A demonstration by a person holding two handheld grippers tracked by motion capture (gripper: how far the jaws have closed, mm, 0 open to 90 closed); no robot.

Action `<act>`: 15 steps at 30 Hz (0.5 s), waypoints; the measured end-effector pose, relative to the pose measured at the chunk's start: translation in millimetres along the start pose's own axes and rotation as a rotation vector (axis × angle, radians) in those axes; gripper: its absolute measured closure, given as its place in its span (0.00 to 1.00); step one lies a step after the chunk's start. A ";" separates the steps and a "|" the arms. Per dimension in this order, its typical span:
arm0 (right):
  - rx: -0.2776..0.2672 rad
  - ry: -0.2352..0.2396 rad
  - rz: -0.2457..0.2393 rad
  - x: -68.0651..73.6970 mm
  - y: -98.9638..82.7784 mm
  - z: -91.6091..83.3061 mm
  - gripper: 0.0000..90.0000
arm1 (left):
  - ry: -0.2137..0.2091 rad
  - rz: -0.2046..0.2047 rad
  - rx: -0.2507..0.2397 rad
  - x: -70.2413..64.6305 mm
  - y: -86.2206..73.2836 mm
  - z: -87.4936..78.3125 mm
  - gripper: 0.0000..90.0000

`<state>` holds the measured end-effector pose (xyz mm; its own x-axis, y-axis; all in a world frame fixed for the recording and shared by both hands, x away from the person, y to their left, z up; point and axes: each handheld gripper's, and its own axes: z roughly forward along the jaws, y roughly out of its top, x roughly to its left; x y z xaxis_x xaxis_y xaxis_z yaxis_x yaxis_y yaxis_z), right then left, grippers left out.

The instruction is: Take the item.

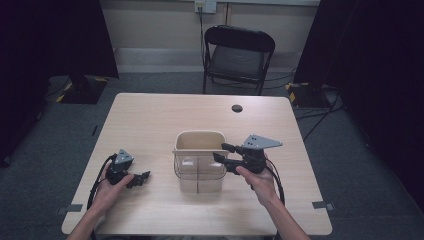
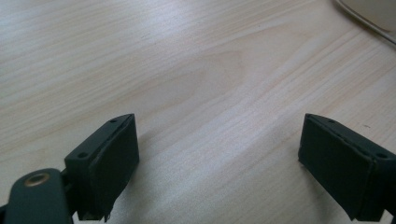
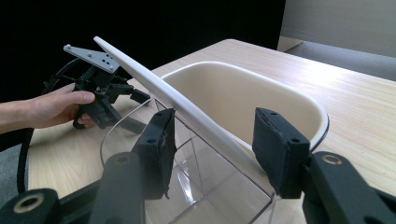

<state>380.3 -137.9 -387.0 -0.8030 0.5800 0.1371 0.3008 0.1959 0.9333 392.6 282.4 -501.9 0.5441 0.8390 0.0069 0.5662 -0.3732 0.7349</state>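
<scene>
Right gripper (image 3: 212, 149) jaws straddle the white lid (image 3: 187, 109) tilted on the clear container (image 3: 187, 186), not visibly clamping, ready to grab; left gripper (image 2: 219, 163) rests open on table (image 2: 187, 70), idle.

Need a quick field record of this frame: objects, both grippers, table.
container: clear bin with a cream insert, mid-table
lid: white flat lid, tilted across the bin's rim
right gripper: jaws straddle the lid's edge; contact unclear
left gripper: jaws open over bare wood, holds nothing
table: light wood, dark round hole near the far edge
background: black folding chair
</scene>
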 end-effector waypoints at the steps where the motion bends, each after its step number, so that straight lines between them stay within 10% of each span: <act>1: 0.000 0.000 -0.001 -0.1 0.0 0.0 0.55 | 0.000 0.000 0.000 0.0 0.0 0.0 0.13; 15: -0.003 0.005 0.005 -1.5 3.3 0.1 0.56 | 0.000 -0.001 0.000 0.0 0.0 0.0 0.13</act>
<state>382.6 -138.1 -384.2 -0.8040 0.5771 0.1434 0.3035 0.1908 0.9335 392.6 282.4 -501.9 0.5440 0.8391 0.0063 0.5666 -0.3728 0.7349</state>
